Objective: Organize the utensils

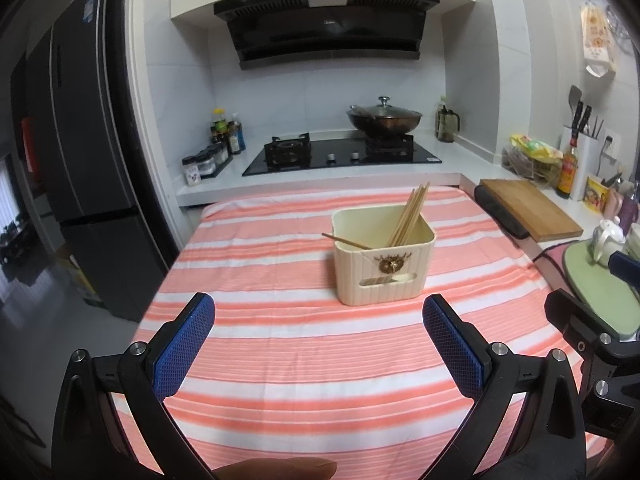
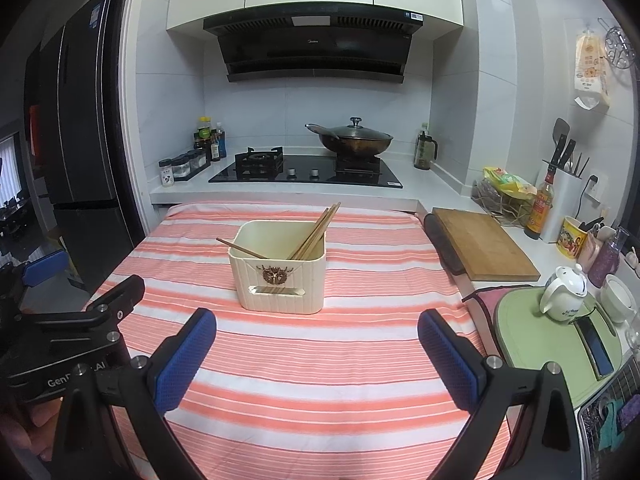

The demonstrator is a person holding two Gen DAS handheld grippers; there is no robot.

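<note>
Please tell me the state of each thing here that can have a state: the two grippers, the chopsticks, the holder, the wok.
left gripper: open, holds nothing
right gripper: open, holds nothing
cream holder: upright on the striped cloth
chopsticks: in the holder, a bundle leaning right
single chopstick: in the holder, leaning left over the rim
wok: on the stove, lid on

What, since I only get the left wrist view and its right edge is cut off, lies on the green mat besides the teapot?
Observer: A dark phone lies on the green mat, nearer to us than the teapot.
Operator: Anything nearer than the mat?
Observer: A wire rack with a teal cloth in it.
</note>
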